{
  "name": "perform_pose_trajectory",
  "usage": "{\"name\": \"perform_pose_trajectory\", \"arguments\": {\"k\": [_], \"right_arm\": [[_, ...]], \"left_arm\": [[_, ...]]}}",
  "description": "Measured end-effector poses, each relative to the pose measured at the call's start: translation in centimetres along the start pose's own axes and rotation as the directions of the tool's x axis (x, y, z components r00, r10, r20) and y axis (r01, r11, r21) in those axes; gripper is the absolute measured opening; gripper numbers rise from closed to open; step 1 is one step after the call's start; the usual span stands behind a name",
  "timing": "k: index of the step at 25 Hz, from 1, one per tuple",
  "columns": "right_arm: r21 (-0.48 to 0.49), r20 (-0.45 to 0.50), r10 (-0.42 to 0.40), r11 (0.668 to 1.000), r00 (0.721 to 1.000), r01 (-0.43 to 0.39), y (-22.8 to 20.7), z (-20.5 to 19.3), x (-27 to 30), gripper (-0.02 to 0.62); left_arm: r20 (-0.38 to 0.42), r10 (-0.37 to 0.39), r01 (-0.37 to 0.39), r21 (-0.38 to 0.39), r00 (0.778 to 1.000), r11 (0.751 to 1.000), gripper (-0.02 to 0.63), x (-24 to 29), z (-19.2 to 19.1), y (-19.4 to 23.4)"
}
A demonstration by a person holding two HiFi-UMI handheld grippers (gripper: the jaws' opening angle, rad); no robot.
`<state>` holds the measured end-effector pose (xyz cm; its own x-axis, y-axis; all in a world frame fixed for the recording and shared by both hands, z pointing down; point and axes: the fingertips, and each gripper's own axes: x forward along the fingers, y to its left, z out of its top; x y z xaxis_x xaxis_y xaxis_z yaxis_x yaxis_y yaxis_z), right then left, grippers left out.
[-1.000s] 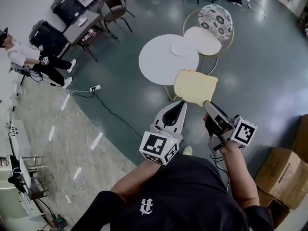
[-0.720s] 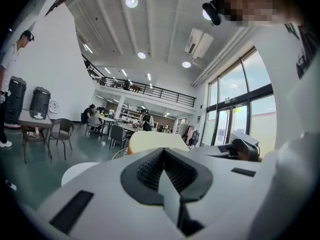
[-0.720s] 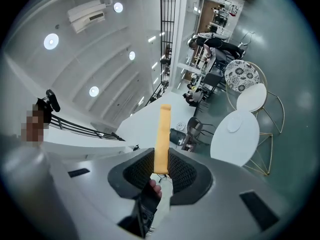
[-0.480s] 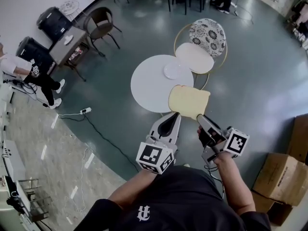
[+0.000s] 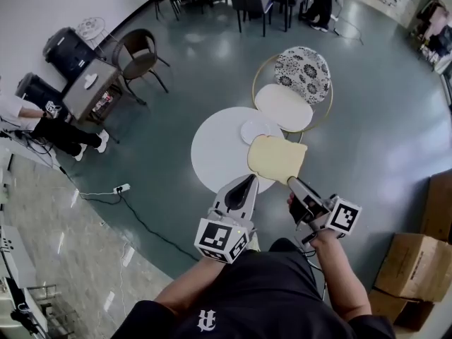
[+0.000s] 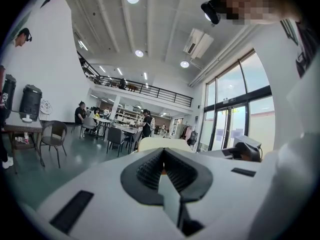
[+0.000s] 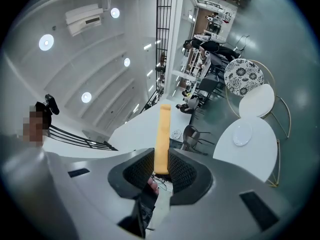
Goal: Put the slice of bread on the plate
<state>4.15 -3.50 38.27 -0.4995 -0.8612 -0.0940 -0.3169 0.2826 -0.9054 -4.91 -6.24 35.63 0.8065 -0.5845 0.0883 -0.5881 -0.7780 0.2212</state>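
Setting: a round white table (image 5: pixel 212 154) stands on a grey floor, with a chair (image 5: pixel 284 106) just behind it; the person stands on the near side of the table.
Plate: the small white plate (image 5: pixel 260 131) sits toward the table's far right edge and has nothing on it; the right gripper view shows it too (image 7: pixel 242 134).
Bread: the slice of bread (image 5: pixel 277 159) is in the air, held flat by one edge. From the head view it overlaps the table's right rim, just beside the plate. How high above the table it is, I cannot tell.
Right gripper: the right gripper (image 5: pixel 291 182) has its jaws clamped on the near edge of the slice, which shows edge-on between the pads (image 7: pixel 161 134).
Left gripper: the left gripper (image 5: pixel 248 179) has its jaws closed together, with nothing between them (image 6: pixel 162 156). It is level beside the right one and is no part of the hold.
Done: pick-up and carry to the table, by the look of it.
Left: bring the slice over the plate, lower it, open the jaws, withdraw.
Progress: roughly two-thirds, judged from the layout.
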Motion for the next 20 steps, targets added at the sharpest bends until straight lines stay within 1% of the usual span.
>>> {"name": "perform_pose_trajectory", "arguments": {"k": [6, 10, 16, 20], "right_arm": [[0.0, 0.0, -0.011, 1.0, 1.0, 0.011, -2.1, 2.4, 2.3, 0.089], [0.018, -0.022, -0.001, 1.0, 1.0, 0.002, -4.8, 4.4, 4.2, 0.089], [0.047, -0.11, 0.004, 0.999, 0.994, 0.001, -10.4, 7.1, 7.8, 0.089], [0.071, -0.196, 0.018, 0.997, 0.981, -0.004, -14.6, 8.3, 11.0, 0.089]], "left_arm": [[0.005, 0.006, -0.006, -0.012, 1.0, 1.0, 0.008, 2.7, 0.2, 2.5], [0.009, 0.024, -0.024, -0.024, 1.0, 0.999, 0.008, 5.5, -0.2, 4.2], [0.015, 0.078, -0.077, -0.032, 0.997, 0.997, 0.008, 10.8, -1.1, 7.3], [0.006, 0.11, -0.109, -0.036, 0.994, 0.993, 0.008, 14.8, -2.3, 10.0]]}}
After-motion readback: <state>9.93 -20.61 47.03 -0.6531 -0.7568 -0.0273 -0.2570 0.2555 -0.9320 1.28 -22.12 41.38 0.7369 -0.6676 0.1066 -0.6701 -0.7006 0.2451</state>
